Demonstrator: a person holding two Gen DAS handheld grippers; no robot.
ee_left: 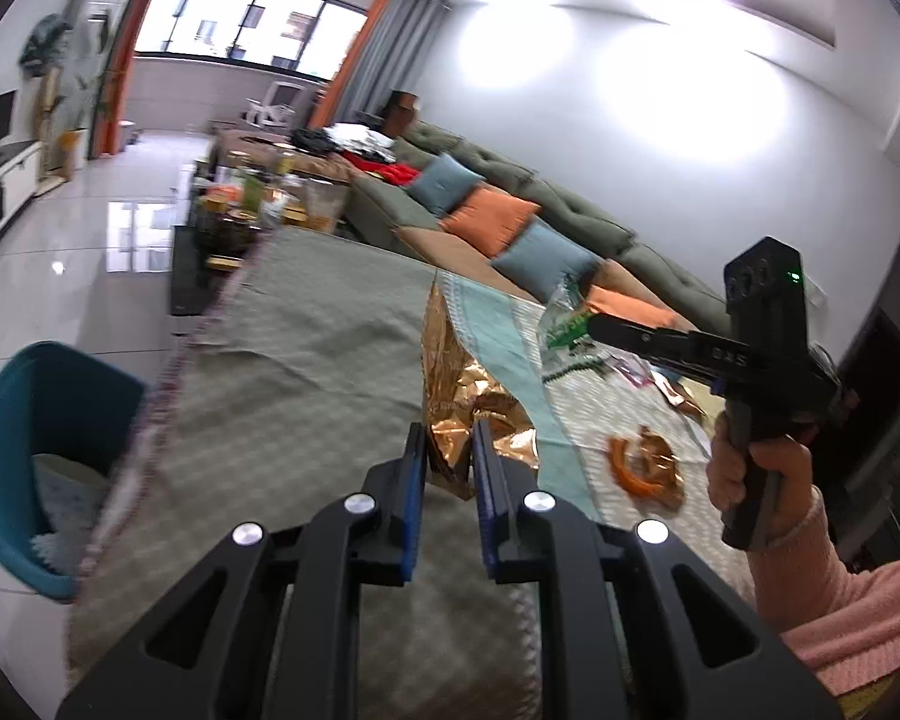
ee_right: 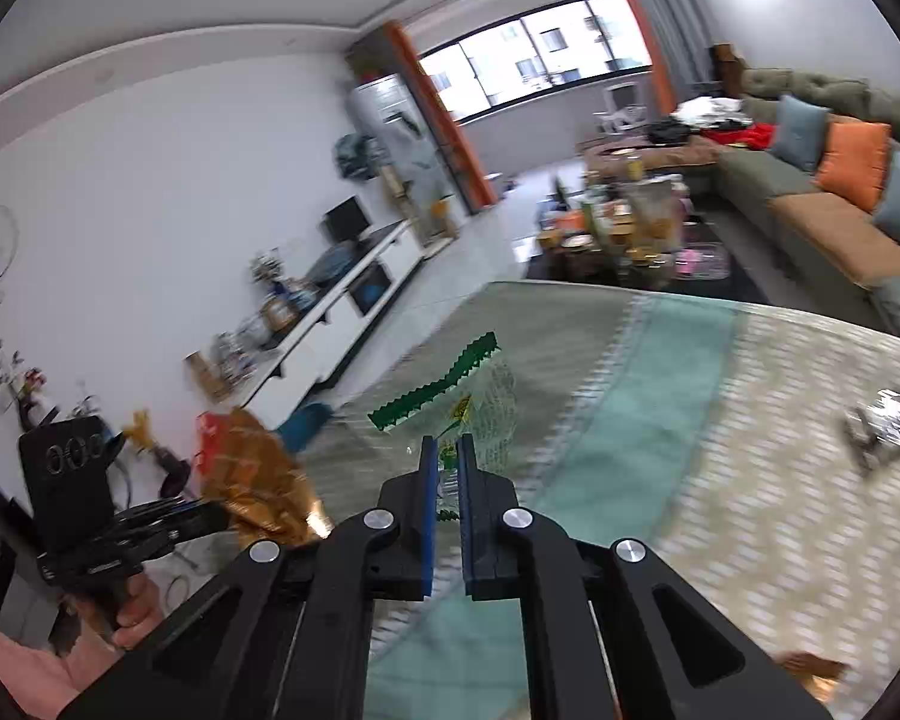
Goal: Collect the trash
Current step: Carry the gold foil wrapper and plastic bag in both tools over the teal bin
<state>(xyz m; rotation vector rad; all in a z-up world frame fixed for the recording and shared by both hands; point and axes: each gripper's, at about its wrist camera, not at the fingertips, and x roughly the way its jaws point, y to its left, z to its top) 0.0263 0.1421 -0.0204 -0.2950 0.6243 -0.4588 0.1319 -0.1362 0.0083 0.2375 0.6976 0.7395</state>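
My left gripper is shut on a crumpled gold foil wrapper and holds it above the table; it also shows in the right wrist view. My right gripper is shut on a clear plastic wrapper with a green serrated edge, lifted off the cloth; in the left wrist view that wrapper hangs from the right gripper's tip. A teal trash bin stands on the floor left of the table.
The table has a grey patterned cloth with a teal runner. An orange wrapper and a silver wrapper lie on it. A sofa with cushions and a cluttered coffee table stand beyond.
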